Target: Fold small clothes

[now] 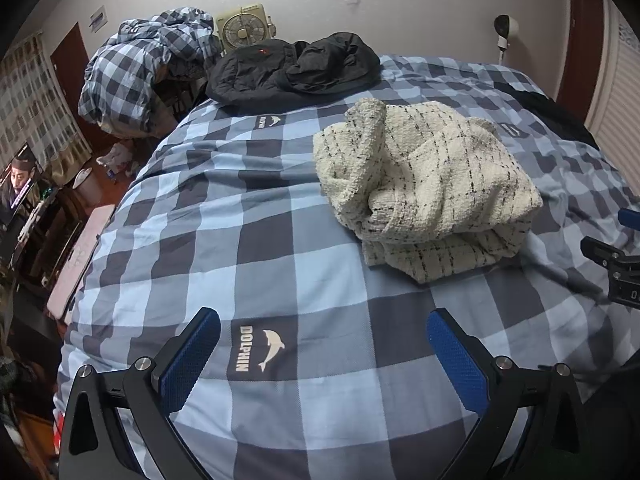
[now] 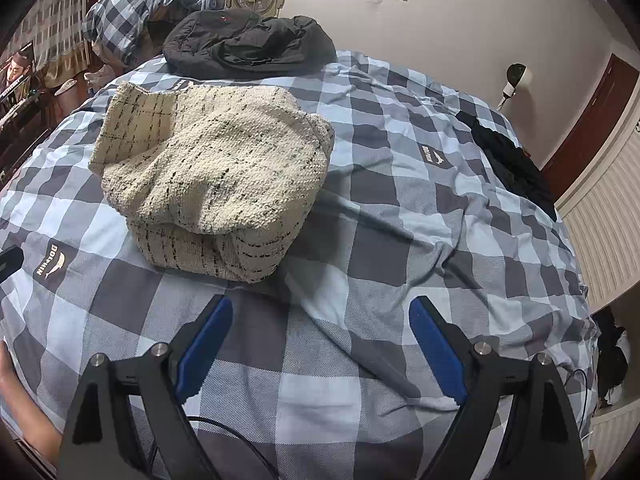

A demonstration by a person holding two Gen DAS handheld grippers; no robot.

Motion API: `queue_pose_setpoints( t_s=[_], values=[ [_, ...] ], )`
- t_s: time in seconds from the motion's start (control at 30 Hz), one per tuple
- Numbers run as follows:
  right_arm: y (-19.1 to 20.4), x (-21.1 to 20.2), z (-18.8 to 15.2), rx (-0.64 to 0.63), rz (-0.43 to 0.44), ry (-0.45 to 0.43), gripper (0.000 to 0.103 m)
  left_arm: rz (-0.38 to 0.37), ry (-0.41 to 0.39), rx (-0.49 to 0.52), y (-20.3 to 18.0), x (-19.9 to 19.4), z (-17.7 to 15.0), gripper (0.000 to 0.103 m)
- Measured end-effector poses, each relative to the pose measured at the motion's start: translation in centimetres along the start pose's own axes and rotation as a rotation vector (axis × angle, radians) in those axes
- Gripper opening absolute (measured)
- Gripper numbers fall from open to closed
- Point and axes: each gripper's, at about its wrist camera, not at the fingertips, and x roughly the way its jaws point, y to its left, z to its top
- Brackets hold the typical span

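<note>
A cream knit garment with black flecks (image 1: 428,184) lies folded into a thick bundle on the blue and grey checked bedcover (image 1: 248,216). In the right wrist view the same garment (image 2: 216,176) sits ahead and to the left. My left gripper (image 1: 324,320) hovers over the cover in front of and left of the bundle, open, with nothing between its blue pads. My right gripper (image 2: 320,308) hangs just in front of the bundle's near edge, open and holding nothing. A piece of the right gripper (image 1: 616,264) shows at the right edge of the left wrist view.
A black jacket (image 1: 296,68) lies crumpled at the far end of the bed. A checked quilt heap (image 1: 140,64) and a fan (image 1: 244,28) stand behind it on the left. Dark clothing (image 2: 512,160) lies near the bed's right edge. A hand (image 2: 20,396) shows at lower left.
</note>
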Motion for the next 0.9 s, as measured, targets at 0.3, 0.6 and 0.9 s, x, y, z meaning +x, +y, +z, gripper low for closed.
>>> queue_pose_setpoints(
  t_s=[0.3,0.6,0.9],
  values=[
    [-0.03,0.0,0.02,-0.001,0.001,-0.001,0.088,0.003,-0.002,-0.005,0.17,-0.01,-0.03,0.103],
    [0.01,0.02,0.0,-0.002,0.001,-0.001,0.088,0.01,0.0,-0.011,0.32,-0.03,-0.02,0.103],
    [0.04,0.0,-0.03,-0.001,0.0,0.0,0.088,0.019,0.0,-0.014,0.35,-0.07,-0.11,0.103]
  ],
)
